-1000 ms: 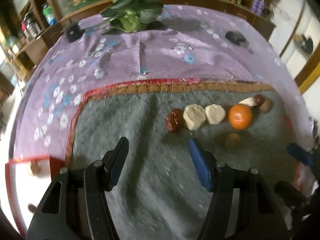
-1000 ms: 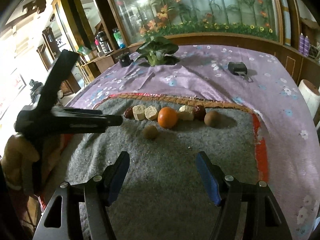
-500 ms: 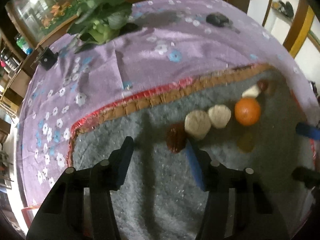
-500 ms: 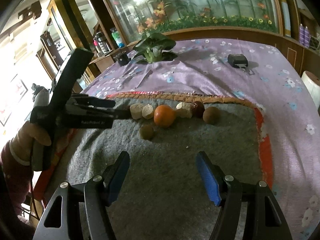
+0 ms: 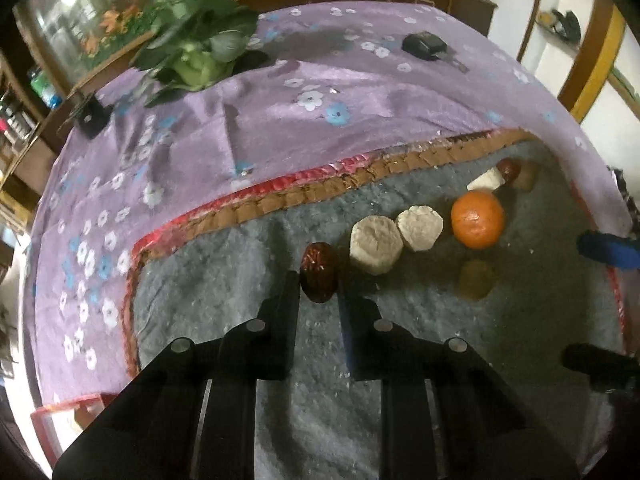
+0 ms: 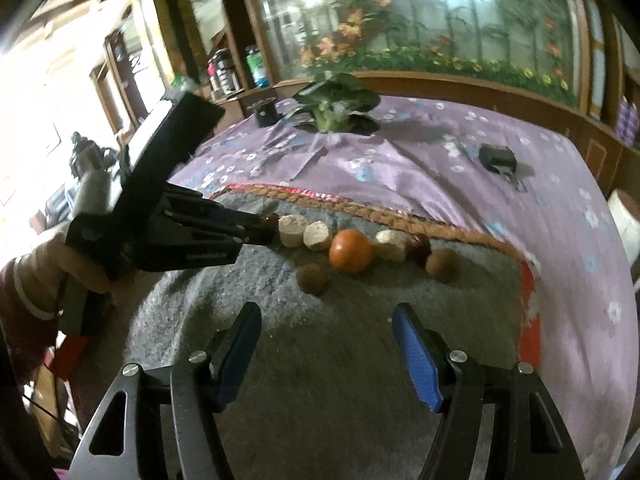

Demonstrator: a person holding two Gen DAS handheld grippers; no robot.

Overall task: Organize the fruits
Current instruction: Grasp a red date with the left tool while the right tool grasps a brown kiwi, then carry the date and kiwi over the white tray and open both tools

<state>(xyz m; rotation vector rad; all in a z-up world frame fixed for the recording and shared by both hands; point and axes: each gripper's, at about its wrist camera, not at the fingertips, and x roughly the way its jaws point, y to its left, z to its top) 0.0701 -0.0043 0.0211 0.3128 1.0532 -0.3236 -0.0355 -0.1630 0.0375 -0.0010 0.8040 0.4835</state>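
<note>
No writing is legible anywhere. My left gripper (image 5: pixel 319 286) is clamped on one red date (image 5: pixel 319 271) at the row's left end on the grey mat (image 5: pixel 224 280). Rightward: two pale cut pieces (image 5: pixel 376 245), one orange (image 5: pixel 477 219). My right gripper (image 6: pixel 326 354) is spread apart, nearer.

No legible text, labels, brands or numbers in either view. Faint pale marking on the side of the black plastic left gripper (image 6: pixel 256 232), seen from the right wrist camera, is too blurred to read.
</note>
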